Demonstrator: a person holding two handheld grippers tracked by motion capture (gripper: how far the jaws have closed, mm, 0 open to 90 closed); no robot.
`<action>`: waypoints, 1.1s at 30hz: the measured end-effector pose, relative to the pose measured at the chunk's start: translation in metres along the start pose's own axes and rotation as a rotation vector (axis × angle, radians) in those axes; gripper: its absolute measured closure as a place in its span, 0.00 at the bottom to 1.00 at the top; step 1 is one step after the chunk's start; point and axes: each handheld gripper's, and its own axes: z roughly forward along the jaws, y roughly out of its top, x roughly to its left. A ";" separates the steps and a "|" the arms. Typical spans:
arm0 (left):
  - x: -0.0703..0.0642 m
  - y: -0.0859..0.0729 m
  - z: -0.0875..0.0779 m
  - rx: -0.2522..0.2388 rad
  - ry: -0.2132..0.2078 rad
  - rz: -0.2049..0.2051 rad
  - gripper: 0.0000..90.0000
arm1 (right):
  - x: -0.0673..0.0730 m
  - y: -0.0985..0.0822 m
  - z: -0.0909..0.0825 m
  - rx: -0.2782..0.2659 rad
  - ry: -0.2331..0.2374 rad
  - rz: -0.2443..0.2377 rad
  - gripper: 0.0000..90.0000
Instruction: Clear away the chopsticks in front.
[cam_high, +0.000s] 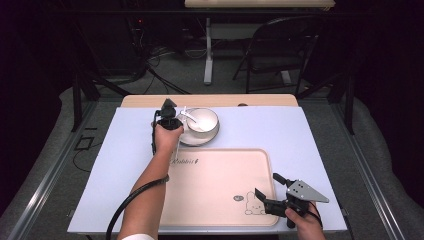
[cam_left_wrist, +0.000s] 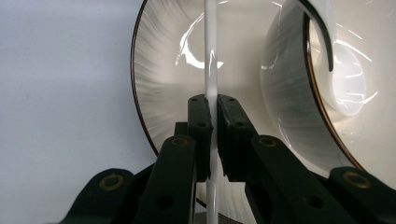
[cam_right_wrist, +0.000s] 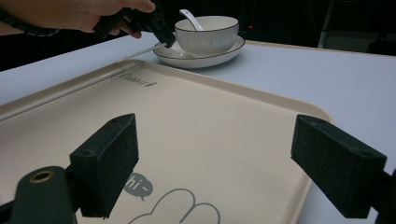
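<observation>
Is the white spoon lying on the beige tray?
No, the white spoon rests inside the bowl, which stands on a plate beyond the beige tray.

White bowl (cam_high: 202, 120), dark-rimmed; beige tray (cam_high: 220, 185)

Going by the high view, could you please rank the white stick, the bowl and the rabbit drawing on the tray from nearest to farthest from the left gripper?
1. White stick: clamped in the left gripper.
2. Bowl: just right of it, on the plate.
3. Rabbit drawing: near tray corner, by the right gripper.
</observation>
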 end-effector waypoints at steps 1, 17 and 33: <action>0.000 0.000 0.000 0.000 -0.001 -0.005 0.94 | 0.000 0.000 0.000 0.000 0.000 0.000 0.16; 0.015 -0.003 -0.021 -0.047 -0.042 -0.077 0.94 | 0.001 0.000 0.001 0.000 0.002 -0.005 0.16; 0.021 -0.019 -0.057 -0.133 -0.082 -0.065 0.94 | 0.000 0.000 0.001 0.003 0.001 -0.004 0.16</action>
